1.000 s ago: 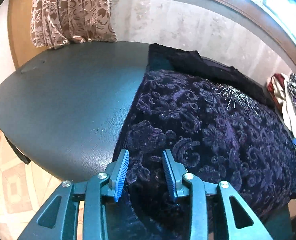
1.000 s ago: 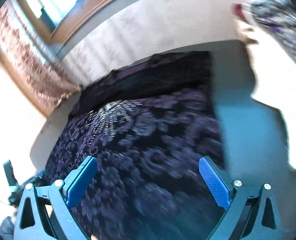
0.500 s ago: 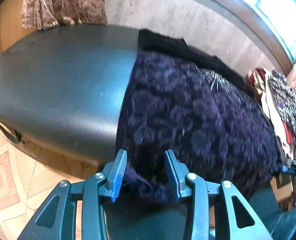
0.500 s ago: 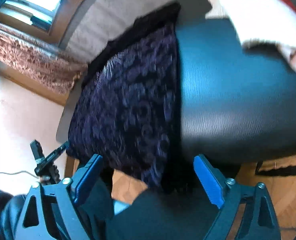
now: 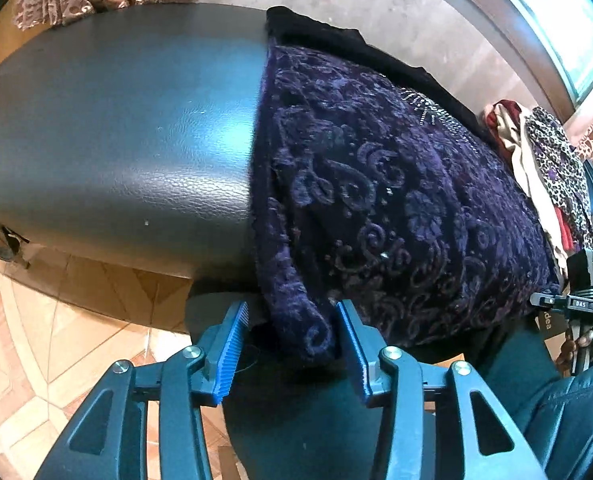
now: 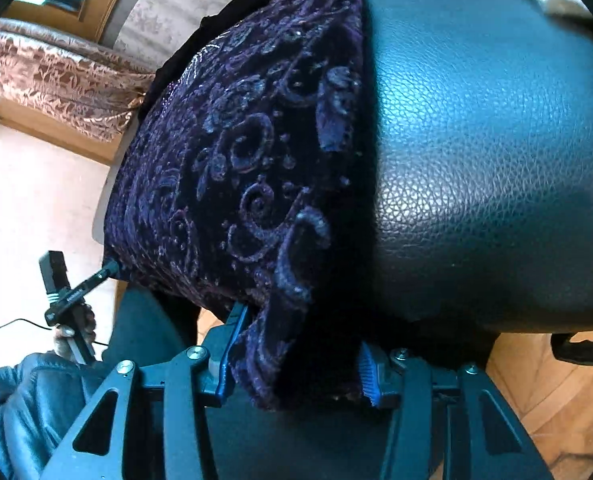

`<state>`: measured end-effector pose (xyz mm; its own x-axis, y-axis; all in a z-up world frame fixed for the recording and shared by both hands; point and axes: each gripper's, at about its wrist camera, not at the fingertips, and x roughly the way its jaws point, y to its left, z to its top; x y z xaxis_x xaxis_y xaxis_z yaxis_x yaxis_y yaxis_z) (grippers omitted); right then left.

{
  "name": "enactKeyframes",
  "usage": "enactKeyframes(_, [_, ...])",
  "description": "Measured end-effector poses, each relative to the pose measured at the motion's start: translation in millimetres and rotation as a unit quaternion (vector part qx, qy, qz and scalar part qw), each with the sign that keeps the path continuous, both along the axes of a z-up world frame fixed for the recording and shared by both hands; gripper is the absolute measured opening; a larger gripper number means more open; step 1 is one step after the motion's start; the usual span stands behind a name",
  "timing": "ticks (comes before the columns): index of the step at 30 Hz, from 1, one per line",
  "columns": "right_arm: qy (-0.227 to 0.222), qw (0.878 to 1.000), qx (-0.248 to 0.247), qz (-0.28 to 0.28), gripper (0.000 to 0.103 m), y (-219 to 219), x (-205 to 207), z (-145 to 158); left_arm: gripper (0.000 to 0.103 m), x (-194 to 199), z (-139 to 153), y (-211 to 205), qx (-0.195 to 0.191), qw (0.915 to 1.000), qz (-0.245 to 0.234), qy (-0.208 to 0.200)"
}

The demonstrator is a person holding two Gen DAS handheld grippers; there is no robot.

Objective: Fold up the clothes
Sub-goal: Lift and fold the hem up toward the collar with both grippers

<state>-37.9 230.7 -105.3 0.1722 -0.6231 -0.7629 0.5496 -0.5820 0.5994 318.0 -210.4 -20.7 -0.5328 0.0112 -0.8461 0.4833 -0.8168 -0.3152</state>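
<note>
The step in hand looks like taking the near hem of the purple velvet garment (image 5: 396,200) spread on the bench (image 5: 116,140): the left hand-held gripper (image 5: 292,344) is opening around one corner, the right hand-held gripper (image 6: 296,360) closing on the other, so next a firm pinch

Both cameras ride just behind their fingers and look steeply down from the near edge of the black padded surface (image 5: 128,128). The left wrist view sits close over one hanging corner of the purple velvet garment (image 5: 376,184), facing the window wall. The right wrist view sits closer still at the opposite corner. Both share the garment, surface and wall.
</note>
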Motion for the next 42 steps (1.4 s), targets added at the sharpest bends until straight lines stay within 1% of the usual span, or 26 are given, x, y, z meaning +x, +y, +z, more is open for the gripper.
enactKeyframes(3, [0.002, 1.0, 0.003, 0.004, 0.049, -3, 1, -2, 0.045, -6, -3, -4, 0.012, 0.9999, 0.0, 0.01])
enactKeyframes(5, [0.024, 0.999, 0.021, 0.016, 0.043, -5, 3, -2, 0.041, -15, -6, -2, 0.041, 0.999, -0.019, 0.002])
enactKeyframes(6, [0.032, 0.999, 0.027, 0.021, 0.035, -6, 5, 0, 0.035, -19, -6, 3, 0.053, 0.9981, -0.032, 0.004])
enactKeyframes(7, [0.031, 0.999, 0.021, 0.027, 0.013, -6, 8, 4, 0.032, -20, -5, 9, 0.057, 0.9971, -0.051, 0.005])
enactKeyframes(8, [0.03, 0.999, 0.016, 0.035, 0.012, -6, 12, 8, 0.029, -22, -4, 15, 0.061, 0.9957, -0.07, 0.005])
enactKeyframes(9, [0.039, 0.998, 0.016, 0.049, 0.012, -8, 17, 15, 0.017, -23, -4, 24, 0.054, 0.9941, -0.094, -0.005])
enactKeyframes(10, [0.047, 0.997, 0.017, 0.063, 0.012, -9, 23, 22, 0.008, -25, -4, 31, 0.039, 0.9927, -0.11, -0.029])
enactKeyframes(11, [0.056, 0.995, 0.017, 0.077, 0.012, -11, 28, 29, 0.008, -26, -2, 34, 0.038, 0.9917, -0.118, -0.032])
enactKeyframes(12, [0.064, 0.994, 0.016, 0.09, 0.012, -12, 33, 35, 0.007, -25, 2, 32, 0.061, 0.9908, -0.119, -0.016])
enactKeyframes(14, [0.062, 0.994, -0.014, 0.085, 0.012, -11, 32, 51, 0.007, -22, 19, 28, 0.086, 0.9889, -0.119, 0.023])
enactKeyframes(17, [0.06, 0.993, -0.057, 0.084, 0.012, -8, 29, 76, 0.007, -21, 52, 16, 0.106, 0.9836, -0.114, 0.091])
enactKeyframes(18, [0.061, 0.992, -0.069, 0.084, 0.012, -8, 27, 84, 0.007, -21, 62, 12, 0.112, 0.9809, -0.11, 0.115])
enactKeyframes(20, [0.06, 0.991, -0.094, 0.072, 0.012, -9, 19, 96, 0.007, -30, 73, -3, 0.129, 0.975, -0.094, 0.154])
enactKeyframes(23, [0.063, 0.986, -0.147, 0.041, 0.012, -17, 3, 115, 0.007, -43, 89, -26, 0.153, 0.9624, -0.07, 0.213])
enactKeyframes(24, [0.064, 0.984, -0.164, 0.029, 0.012, -21, -4, 121, 0.007, -47, 94, -34, 0.161, 0.9575, -0.062, 0.231])
enactKeyframes(25, [0.069, 0.983, -0.168, 0.017, 0.012, -25, -14, 124, 0.007, -55, 94, -42, 0.165, 0.9555, -0.055, 0.239])
enactKeyframes(27, [0.073, 0.983, -0.17, -0.009, 0.012, -32, -34, 124, 0.007, -75, 88, -59, 0.17, 0.9552, -0.031, 0.24])
enactKeyframes(28, [0.071, 0.983, -0.167, -0.023, 0.012, -36, -44, 121, 0.007, -86, 79, -67, 0.174, 0.9575, -0.017, 0.229])
enactKeyframes(29, [0.065, 0.985, -0.152, -0.045, 0.012, -45, -56, 111, 0.007, -96, 70, -74, 0.179, 0.9596, -0.003, 0.217])
enactKeyframes(31, [0.05, 0.987, -0.129, -0.075, 0.012, -51, -73, 91, 0.007, -121, 39, -83, 0.198, 0.9658, 0.024, 0.166])
enactKeyframes(32, [0.034, 0.988, -0.12, -0.093, 0.012, -54, -82, 77, 0.007, -128, 25, -86, 0.203, 0.968, 0.034, 0.143])
enactKeyframes(33, [0.028, 0.987, -0.12, -0.101, 0.012, -55, -85, 70, 0.007, -134, 12, -87, 0.206, 0.9703, 0.041, 0.12])
enactKeyframes(36, [0.009, 0.985, -0.121, -0.122, 0.011, -56, -94, 52, 0.007, -128, -4, -85, 0.224, 0.9669, 0.048, 0.113])
enactKeyframes(37, [0.009, 0.986, -0.12, -0.117, 0.011, -54, -91, 52, 0.007, -124, -4, -84, 0.225, 0.9673, 0.048, 0.108])
enactKeyframes(39, [0.009, 0.987, -0.118, -0.107, 0.011, -50, -84, 53, 0.007, -111, -3, -76, 0.214, 0.9716, 0.041, 0.093])
enactKeyframes(42, [-0.004, 0.989, -0.119, -0.089, 0.011, -37, -68, 56, 0.006, -89, 3, -65, 0.22, 0.9717, 0.038, 0.079])
